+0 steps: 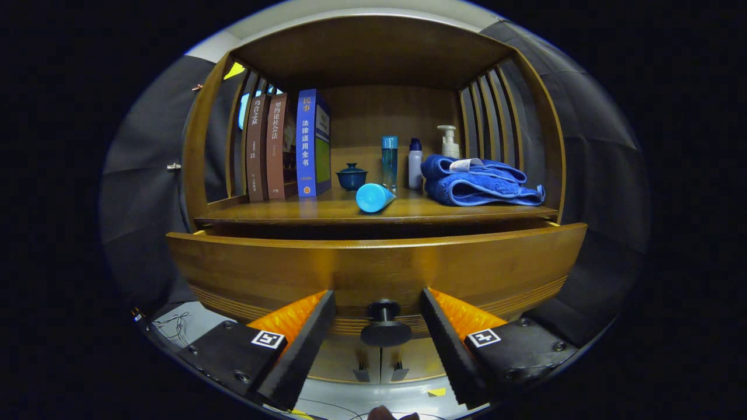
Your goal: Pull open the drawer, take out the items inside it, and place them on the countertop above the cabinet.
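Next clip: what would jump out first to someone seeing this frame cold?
The wide wooden drawer front spans the view, standing out a little from the cabinet, its dark round knob sitting between the open jaws of the gripper, which do not touch it. Above, on the countertop, a light blue tube lies on its side in front of a tall bottle, with a folded blue towel beside it and upright books at the other end.

Looks like a home corner set up in a booth: brown wooden cabinet [373, 274] with standing books [292, 146], small bottles [402, 160], folded blue towel [478, 181], black cloth walls [146, 175] around.
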`<state>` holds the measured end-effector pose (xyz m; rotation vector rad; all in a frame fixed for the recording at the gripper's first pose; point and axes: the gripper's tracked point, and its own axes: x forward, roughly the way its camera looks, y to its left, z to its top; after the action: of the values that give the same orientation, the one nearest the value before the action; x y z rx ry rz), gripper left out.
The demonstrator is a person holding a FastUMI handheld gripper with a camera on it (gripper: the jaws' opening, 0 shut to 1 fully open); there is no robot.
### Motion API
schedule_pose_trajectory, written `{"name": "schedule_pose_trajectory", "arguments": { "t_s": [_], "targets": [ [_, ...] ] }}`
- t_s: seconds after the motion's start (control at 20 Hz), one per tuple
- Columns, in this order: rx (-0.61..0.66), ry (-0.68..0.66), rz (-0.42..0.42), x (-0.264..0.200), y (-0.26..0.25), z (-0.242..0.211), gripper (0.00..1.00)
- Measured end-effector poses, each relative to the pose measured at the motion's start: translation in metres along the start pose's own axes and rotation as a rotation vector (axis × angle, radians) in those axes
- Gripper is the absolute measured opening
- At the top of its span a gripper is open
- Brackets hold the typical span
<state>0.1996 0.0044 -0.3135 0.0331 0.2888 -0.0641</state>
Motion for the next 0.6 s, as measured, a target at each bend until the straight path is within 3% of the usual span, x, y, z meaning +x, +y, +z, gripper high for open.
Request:
{"name": "schedule_pose_trajectory", "arguments": {
  "t_s": [0.6],
  "targets": [
    [-0.027,-0.001,-0.005,0.035,0.003,0.005,1.00]
  ]
}}
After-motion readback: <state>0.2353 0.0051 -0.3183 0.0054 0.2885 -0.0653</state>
